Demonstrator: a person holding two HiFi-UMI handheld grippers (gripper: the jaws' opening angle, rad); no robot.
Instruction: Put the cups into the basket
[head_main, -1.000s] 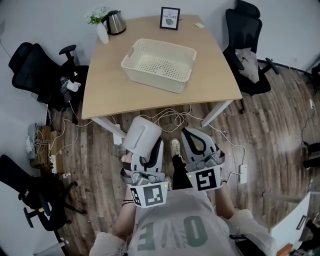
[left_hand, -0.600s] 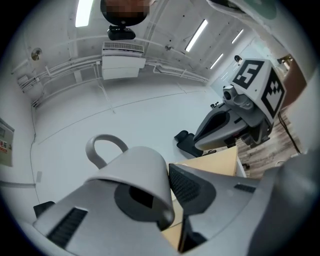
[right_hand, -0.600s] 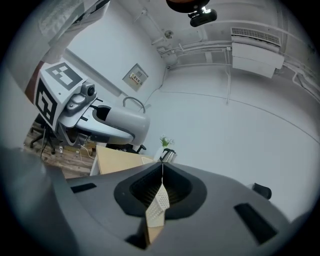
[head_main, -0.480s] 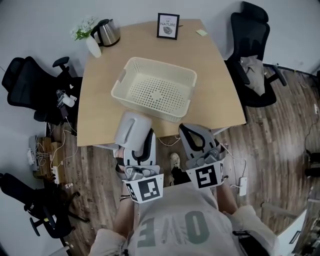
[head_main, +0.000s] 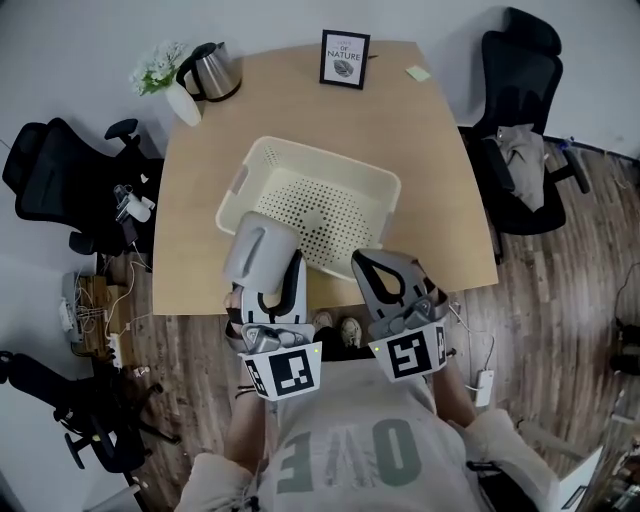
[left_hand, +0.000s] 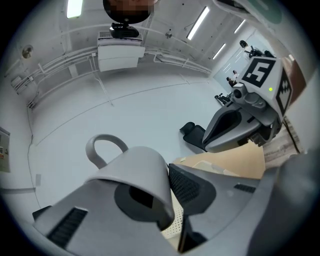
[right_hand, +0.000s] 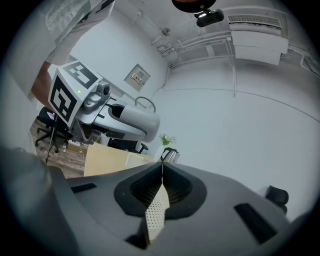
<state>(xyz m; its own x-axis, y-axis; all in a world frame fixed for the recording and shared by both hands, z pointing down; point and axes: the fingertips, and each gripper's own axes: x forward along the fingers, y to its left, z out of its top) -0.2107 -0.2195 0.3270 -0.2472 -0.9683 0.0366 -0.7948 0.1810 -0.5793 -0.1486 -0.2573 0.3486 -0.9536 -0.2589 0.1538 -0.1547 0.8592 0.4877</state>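
White cup (head_main: 262, 250) sits gripped in left tool (left_hand: 167, 192), basket (head_main: 330, 160) at twelve o'clock; right tool (right_hand: 162, 172) closed, empty. Next, likely: clear rim, release.

The person held both arms forward and close together, the left forearm (head_main: 248, 440) and the right forearm (head_main: 452, 408) roughly parallel. The left tongs (head_main: 268, 275) pointed about level, their jaws part-way apart and clamped on a pale cup (head_main: 255, 250), its handle turned away from the right side. The right tongs (head_main: 368, 265) sat just beside them, tilted slightly downward, their jaws closed tip to tip with nothing gripped. Each carried its marker cube at the rear, left cube (head_main: 282, 372) and right cube (head_main: 410, 352), facing up.
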